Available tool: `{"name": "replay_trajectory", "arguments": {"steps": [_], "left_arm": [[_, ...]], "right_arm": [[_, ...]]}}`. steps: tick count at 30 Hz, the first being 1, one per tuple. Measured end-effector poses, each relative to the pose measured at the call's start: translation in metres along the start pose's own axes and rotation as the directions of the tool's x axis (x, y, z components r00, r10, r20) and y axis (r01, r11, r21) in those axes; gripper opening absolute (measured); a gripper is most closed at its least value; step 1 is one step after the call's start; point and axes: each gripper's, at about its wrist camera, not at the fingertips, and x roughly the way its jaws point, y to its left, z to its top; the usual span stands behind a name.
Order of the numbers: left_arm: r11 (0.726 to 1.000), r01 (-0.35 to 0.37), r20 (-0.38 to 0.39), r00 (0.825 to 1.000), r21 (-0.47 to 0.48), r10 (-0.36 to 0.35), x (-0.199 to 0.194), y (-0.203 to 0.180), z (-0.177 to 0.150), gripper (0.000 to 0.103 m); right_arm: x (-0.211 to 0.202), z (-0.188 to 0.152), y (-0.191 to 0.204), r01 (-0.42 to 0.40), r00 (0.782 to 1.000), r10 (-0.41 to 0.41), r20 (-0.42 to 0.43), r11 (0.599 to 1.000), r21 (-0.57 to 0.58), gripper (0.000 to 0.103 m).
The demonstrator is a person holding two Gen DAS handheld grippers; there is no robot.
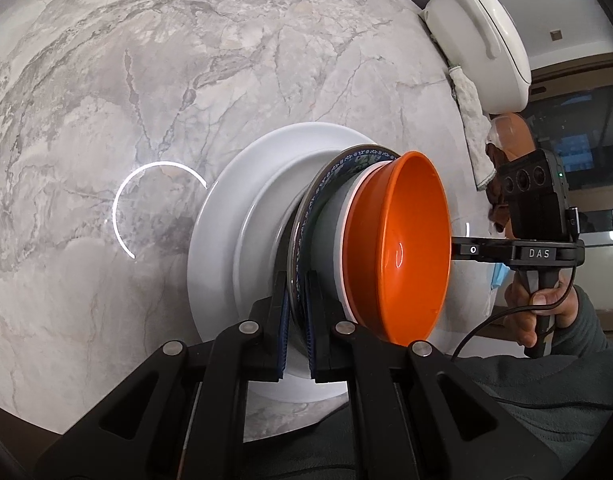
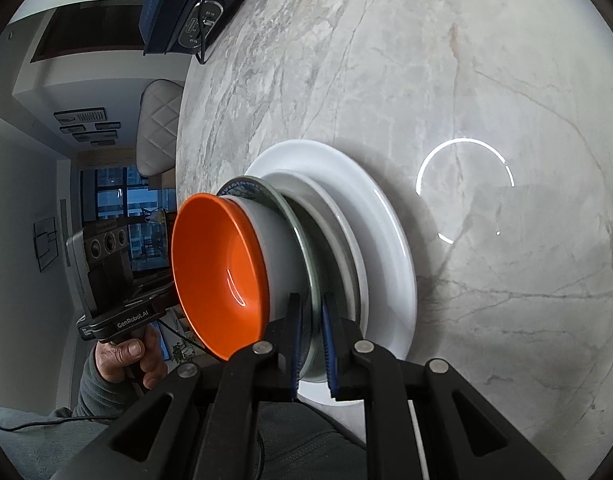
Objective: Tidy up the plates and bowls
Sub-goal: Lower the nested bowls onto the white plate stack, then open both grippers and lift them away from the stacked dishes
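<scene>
Left hand-held gripper (image 1: 297, 312): jaws nearly shut, blue pads clamped on the rim of the blue-patterned plate (image 1: 348, 168), one pad on each face. Right hand-held gripper (image 2: 311, 344): jaws narrow, likewise pinching that same plate's (image 2: 242, 189) rim from the opposite side. Gripped between the two, a stack: patterned plate at the bottom, a white bowl (image 1: 334, 236) on it, an orange bowl (image 1: 402, 248) nested on top, open side facing away from the table (image 1: 186, 80). Just under the held stack, two white plates, a smaller one (image 2: 346, 240) lying on a large one (image 2: 386, 232), resting on the marble table near the edge closest to the person. Whether the patterned plate touches the smaller white plate: cannot tell. Right hand (image 1: 542, 304) wrapped around its gripper's handle, seen from the left wrist view; left hand (image 2: 134, 360) on its handle, seen from the right wrist view. At the table's far edge, a white lidded appliance (image 1: 478, 28) and a folded cloth (image 1: 472, 120); at another edge, a dark blue device (image 2: 186, 0).
</scene>
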Motion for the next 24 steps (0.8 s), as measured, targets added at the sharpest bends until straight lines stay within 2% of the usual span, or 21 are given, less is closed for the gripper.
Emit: {"name": "replay_trajectory", "arguments": {"steps": [16, 20, 23, 24], "left_arm": [[0.997, 0.066, 0.017, 0.998, 0.030, -0.066, 0.006, 0.016, 0.001, 0.006], [0.996, 0.054, 0.031, 0.998, 0.066, -0.056, 0.001, 0.016, -0.001, 0.008], [0.997, 0.009, 0.056, 0.998, 0.081, -0.014, -0.011, 0.019, -0.006, 0.025], [0.997, -0.002, 0.070, 0.998, 0.079, -0.004, -0.016, 0.020, -0.008, 0.037]], "right_arm": [[-0.003, -0.011, 0.007, 0.049, 0.995, -0.049, 0.083, 0.999, 0.000, 0.013], [-0.005, -0.014, 0.008, 0.046, 0.994, -0.047, 0.104, 0.999, 0.011, 0.013], [-0.010, -0.018, 0.010, 0.044, 0.991, -0.045, 0.123, 0.999, 0.009, 0.017], [-0.012, -0.020, 0.010, 0.041, 0.991, -0.042, 0.127, 0.999, 0.008, 0.019]]}}
